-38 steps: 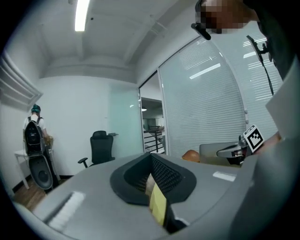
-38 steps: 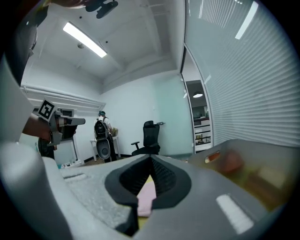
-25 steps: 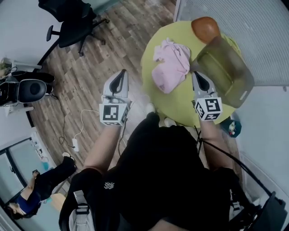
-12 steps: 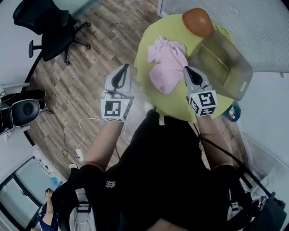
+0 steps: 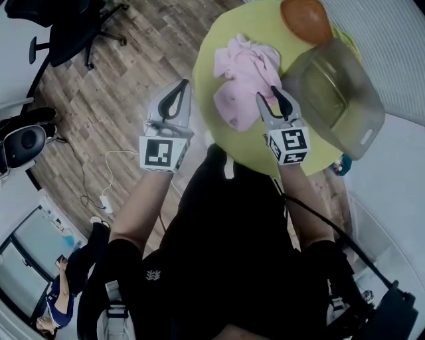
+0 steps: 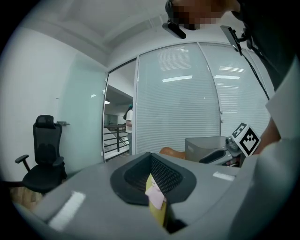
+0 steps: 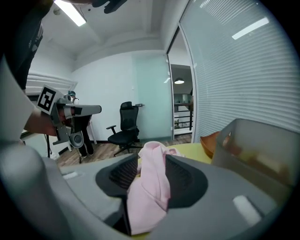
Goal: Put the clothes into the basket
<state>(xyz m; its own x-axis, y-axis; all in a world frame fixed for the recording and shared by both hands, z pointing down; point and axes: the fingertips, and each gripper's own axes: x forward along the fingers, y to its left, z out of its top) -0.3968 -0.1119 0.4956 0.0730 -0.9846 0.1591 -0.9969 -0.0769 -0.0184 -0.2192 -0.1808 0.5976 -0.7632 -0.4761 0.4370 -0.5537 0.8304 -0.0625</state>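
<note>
A crumpled pink garment (image 5: 242, 83) lies on the round yellow-green table (image 5: 206, 73). Right of it stands the translucent grey basket (image 5: 335, 99), with no clothes in it. My right gripper (image 5: 269, 98) is at the garment's near right edge. Its jaws are opening, and the pink garment (image 7: 147, 197) shows in the gap between them, with the pads not pressing on it. The basket (image 7: 262, 150) is just right of this gripper (image 7: 152, 173). My left gripper (image 5: 180, 89) hovers shut over the floor, left of the table. In its own view the left gripper (image 6: 153, 185) shows only a thin slit.
An orange bowl-like thing (image 5: 305, 20) sits at the table's far edge beside the basket. A black office chair (image 5: 73, 26) stands on the wooden floor at far left. Cables (image 5: 109, 179) trail on the floor. A person (image 5: 66, 285) is at the lower left.
My right gripper has moved left from the basket's corner to the pink garment, and its jaws have parted. The left gripper stays shut and beside the table.
</note>
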